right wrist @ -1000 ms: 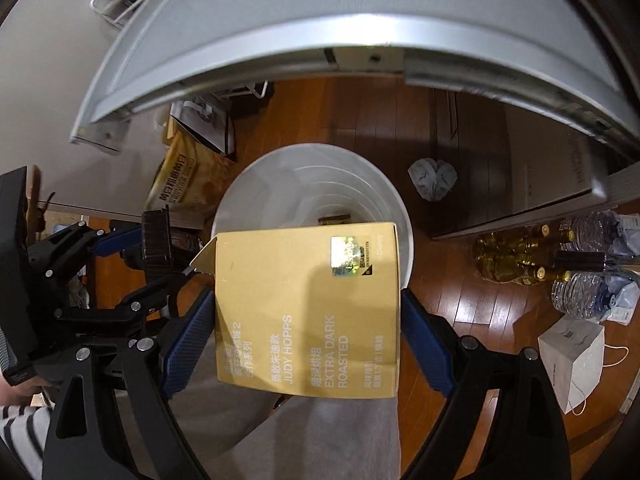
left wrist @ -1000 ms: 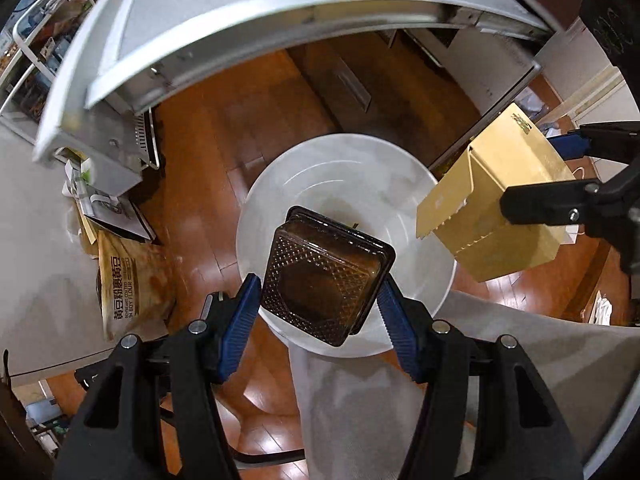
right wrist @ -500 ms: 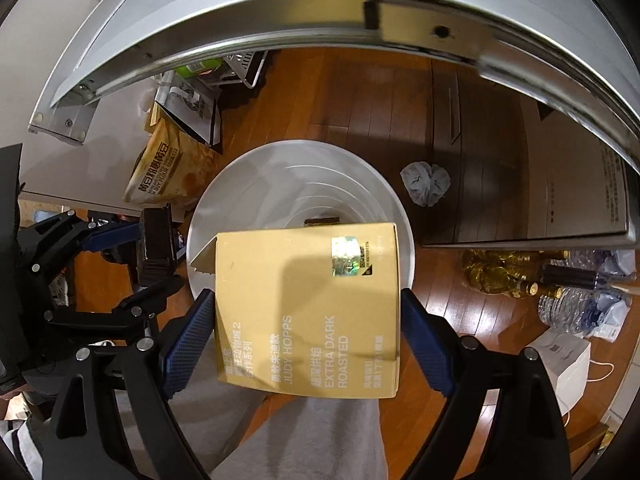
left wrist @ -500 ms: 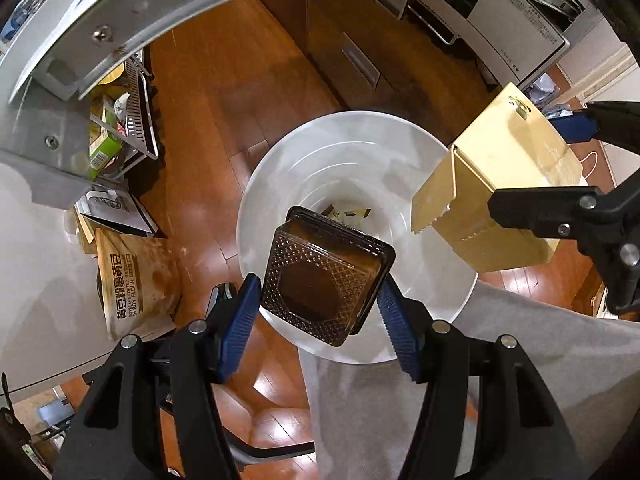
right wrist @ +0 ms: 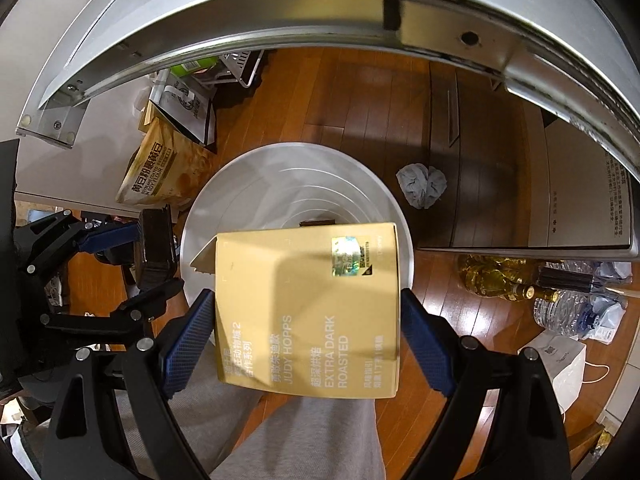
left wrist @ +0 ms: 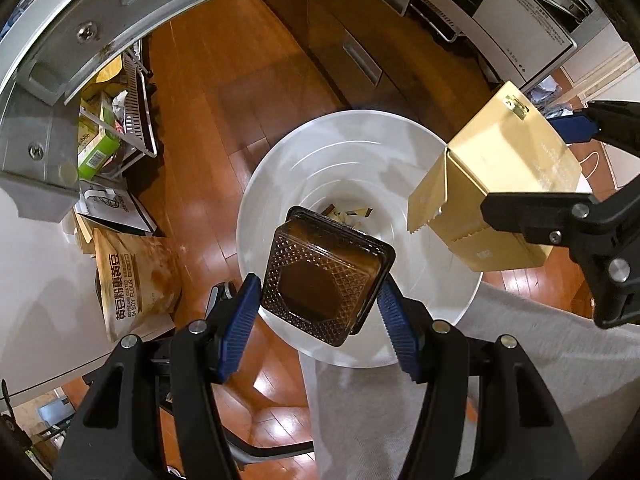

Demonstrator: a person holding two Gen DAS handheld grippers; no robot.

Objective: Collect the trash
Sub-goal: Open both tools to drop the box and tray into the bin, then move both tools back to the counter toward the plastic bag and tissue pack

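My left gripper is shut on a dark brown clear plastic food tray, held over the near rim of a white round trash bin. My right gripper is shut on a gold cardboard coffee box with an open flap, held above the bin's near edge. The box and right gripper show at the right in the left wrist view. The left gripper with the tray shows at the left in the right wrist view. A few scraps lie on the bin's bottom.
A silver table edge arches overhead. A soy-flour snack bag and paper bag lie left of the bin. A crumpled grey cloth lies on the wood floor. Bottles stand at the right. My grey trouser leg is below.
Both grippers have moved down and forward with their loads, past the table edge and over the bin. The bin now appears nearer, with its scraps visible.
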